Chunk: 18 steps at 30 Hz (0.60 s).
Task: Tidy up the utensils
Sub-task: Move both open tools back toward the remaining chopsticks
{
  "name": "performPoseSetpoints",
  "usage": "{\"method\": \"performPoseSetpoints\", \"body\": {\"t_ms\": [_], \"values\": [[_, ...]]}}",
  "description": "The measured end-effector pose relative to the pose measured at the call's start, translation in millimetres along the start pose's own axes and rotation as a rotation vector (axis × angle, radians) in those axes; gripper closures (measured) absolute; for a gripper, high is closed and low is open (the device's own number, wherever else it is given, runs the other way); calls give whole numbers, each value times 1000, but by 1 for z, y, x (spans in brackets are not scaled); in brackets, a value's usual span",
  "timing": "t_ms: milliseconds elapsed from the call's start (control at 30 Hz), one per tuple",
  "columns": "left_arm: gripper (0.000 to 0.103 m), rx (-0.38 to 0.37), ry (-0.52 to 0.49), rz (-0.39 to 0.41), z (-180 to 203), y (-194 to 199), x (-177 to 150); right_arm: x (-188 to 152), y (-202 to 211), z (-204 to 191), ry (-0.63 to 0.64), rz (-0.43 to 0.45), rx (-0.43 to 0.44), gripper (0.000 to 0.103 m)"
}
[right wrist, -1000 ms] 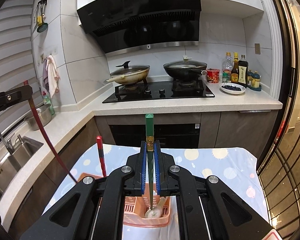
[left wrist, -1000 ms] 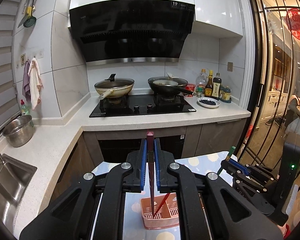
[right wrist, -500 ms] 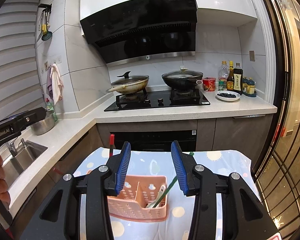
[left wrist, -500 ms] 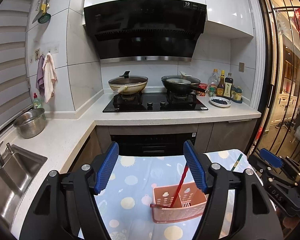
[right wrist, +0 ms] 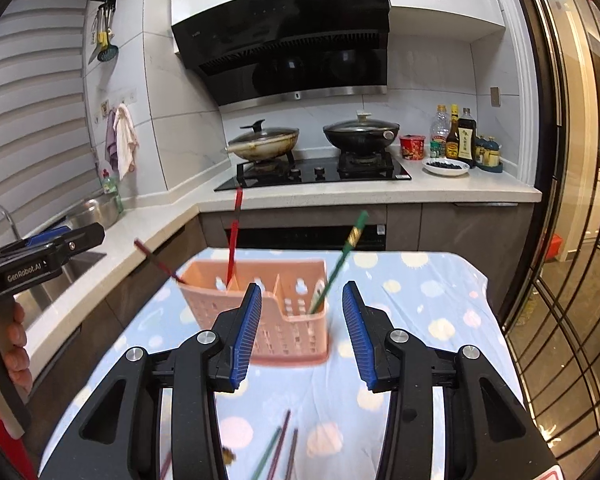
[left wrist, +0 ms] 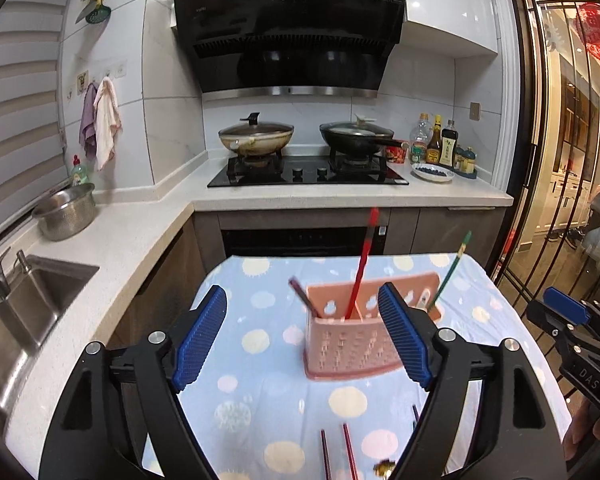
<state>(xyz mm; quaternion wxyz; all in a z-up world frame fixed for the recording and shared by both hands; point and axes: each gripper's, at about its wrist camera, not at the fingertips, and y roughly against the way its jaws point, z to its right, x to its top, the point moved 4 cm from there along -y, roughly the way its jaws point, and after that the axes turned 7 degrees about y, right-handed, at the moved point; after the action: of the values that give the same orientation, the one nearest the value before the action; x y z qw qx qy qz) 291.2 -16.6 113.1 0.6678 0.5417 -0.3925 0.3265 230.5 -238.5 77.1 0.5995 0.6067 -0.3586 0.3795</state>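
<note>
Both grippers point(left wrist: 302, 340) point(right wrist: 300, 336) agape, empty. Chopsticks point(right wrist: 280, 454) at 6 o'clock from caddy point(right wrist: 268, 300): light, stiff, slick; pinch mid-shaft.

Left gripper point(left wrist: 302, 342) gapes empty before a pink perforated plastic caddy point(left wrist: 354, 346) holding a leaning glossy red chopstick point(left wrist: 362, 266)

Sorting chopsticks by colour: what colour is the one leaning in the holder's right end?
Green chopstick, clearest in the right wrist view.
</note>
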Motion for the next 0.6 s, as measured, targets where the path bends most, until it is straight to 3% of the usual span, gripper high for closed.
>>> {"method": "performPoseSetpoints", "body": {"t_ms": [400,600], "values": [[29,0,36,-114,-12,22,-87,-96,42,-19,26,-119,-1,61],[29,14,34,-208,-18,27,-144,-148,58,-31,10,-199,13,61]]}}
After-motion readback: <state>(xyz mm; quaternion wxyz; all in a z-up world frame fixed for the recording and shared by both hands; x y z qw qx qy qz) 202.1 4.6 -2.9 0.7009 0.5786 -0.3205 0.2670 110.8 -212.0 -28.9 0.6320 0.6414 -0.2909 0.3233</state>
